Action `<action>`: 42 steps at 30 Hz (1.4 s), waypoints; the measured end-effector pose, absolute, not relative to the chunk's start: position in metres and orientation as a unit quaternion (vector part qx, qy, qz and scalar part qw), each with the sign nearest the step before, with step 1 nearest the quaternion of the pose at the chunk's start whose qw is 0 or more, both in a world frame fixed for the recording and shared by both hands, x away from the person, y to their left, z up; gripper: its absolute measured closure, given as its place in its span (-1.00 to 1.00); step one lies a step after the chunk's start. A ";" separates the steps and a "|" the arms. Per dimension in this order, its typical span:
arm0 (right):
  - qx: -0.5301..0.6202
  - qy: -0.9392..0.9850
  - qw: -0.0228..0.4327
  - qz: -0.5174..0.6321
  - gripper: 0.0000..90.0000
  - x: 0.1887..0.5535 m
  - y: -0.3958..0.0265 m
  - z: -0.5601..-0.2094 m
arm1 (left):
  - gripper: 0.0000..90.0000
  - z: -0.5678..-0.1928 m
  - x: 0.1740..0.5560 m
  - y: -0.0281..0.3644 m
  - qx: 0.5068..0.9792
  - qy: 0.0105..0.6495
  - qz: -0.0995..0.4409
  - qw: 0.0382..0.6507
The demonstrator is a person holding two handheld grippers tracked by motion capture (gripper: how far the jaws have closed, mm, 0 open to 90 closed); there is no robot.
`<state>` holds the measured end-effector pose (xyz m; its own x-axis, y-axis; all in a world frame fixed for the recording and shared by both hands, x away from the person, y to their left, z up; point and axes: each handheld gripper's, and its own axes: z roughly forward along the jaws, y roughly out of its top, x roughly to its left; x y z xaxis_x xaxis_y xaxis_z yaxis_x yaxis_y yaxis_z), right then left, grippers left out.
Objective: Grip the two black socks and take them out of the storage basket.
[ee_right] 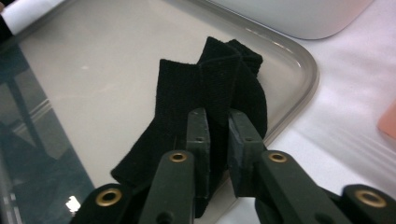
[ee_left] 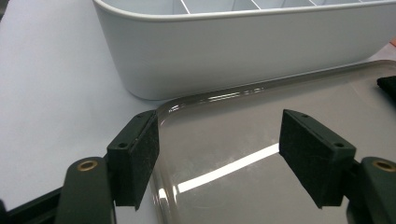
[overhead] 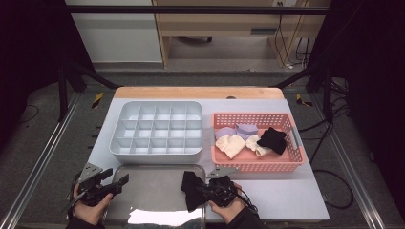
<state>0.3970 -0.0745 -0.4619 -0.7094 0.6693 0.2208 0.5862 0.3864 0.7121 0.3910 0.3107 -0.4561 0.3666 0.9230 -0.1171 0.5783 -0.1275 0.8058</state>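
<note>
Right gripper (overhead: 203, 183) sits at approx. 5 o'clock on the counter (overhead: 286, 191), over the right edge of the metal tray (overhead: 153, 186). Its fingers (ee_right: 198, 140) stand close together with a fold of the black sock (ee_right: 210, 88) between them; a narrow gap shows beside one pad, so cannot tell if the pinch is firm. Sock lies bunched on the tray's right half, near the rounded corner, part draped toward the rim. Left gripper (overhead: 119, 183) at approx. 7 o'clock, over the tray's left edge; fingers (ee_left: 137, 154) spread wide, nothing between them, tray surface visible through the gap. White divided organiser (overhead: 157, 129) at 12 o'clock from the tray, just beside its far rim, compartments hold nothing visible. Pink basket (overhead: 291, 164) at approx. 2 o'clock, right of organiser, holding cream, lilac and black socks. Person's hands grip both tools from the near edge.
</note>
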 end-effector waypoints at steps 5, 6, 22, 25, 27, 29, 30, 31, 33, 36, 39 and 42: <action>0.377 0.831 0.061 0.404 0.57 0.397 -0.073 -0.462 | -0.37 -0.456 0.391 0.310 0.721 0.520 0.212 0.406; 0.377 0.830 0.066 0.406 0.51 0.397 -0.074 -0.461 | -0.37 -0.457 0.391 0.310 0.722 0.520 0.210 0.405; 0.366 0.790 0.125 0.476 0.36 0.398 -0.101 -0.416 | -0.37 -0.458 0.393 0.309 0.723 0.522 0.205 0.404; 0.380 0.778 0.145 0.478 0.36 0.403 -0.113 -0.408 | -0.36 -0.458 0.393 0.309 0.722 0.522 0.206 0.405; 0.388 0.773 0.153 0.478 0.36 0.406 -0.119 -0.405 | -0.36 -0.458 0.392 0.309 0.722 0.522 0.206 0.405; 0.396 0.768 0.165 0.477 0.34 0.410 -0.126 -0.402 | -0.36 -0.458 0.392 0.310 0.720 0.524 0.207 0.405; 0.405 0.762 0.173 0.475 0.35 0.414 -0.132 -0.400 | -0.37 -0.459 0.393 0.310 0.719 0.525 0.208 0.404; 0.409 0.760 0.176 0.474 0.35 0.417 -0.136 -0.399 | -0.37 -0.459 0.393 0.310 0.719 0.525 0.208 0.404; 0.414 0.758 0.179 0.471 0.34 0.419 -0.139 -0.397 | -0.38 -0.459 0.393 0.310 0.719 0.527 0.206 0.403; 0.428 0.750 0.199 0.463 0.31 0.432 -0.153 -0.389 | -0.38 -0.460 0.393 0.311 0.719 0.529 0.207 0.401; 0.439 0.741 0.207 0.465 0.30 0.438 -0.160 -0.385 | -0.39 -0.460 0.393 0.312 0.719 0.529 0.208 0.401; 0.453 0.728 0.236 0.458 0.28 0.452 -0.168 -0.379 | -0.39 -0.461 0.394 0.313 0.717 0.532 0.208 0.400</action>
<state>0.4520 -0.1681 -0.3787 -0.4791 0.8748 0.0712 0.4433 0.1712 0.8799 0.3936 0.3125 -0.4607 0.3484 0.9287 -0.1272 0.5958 -0.1146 0.7949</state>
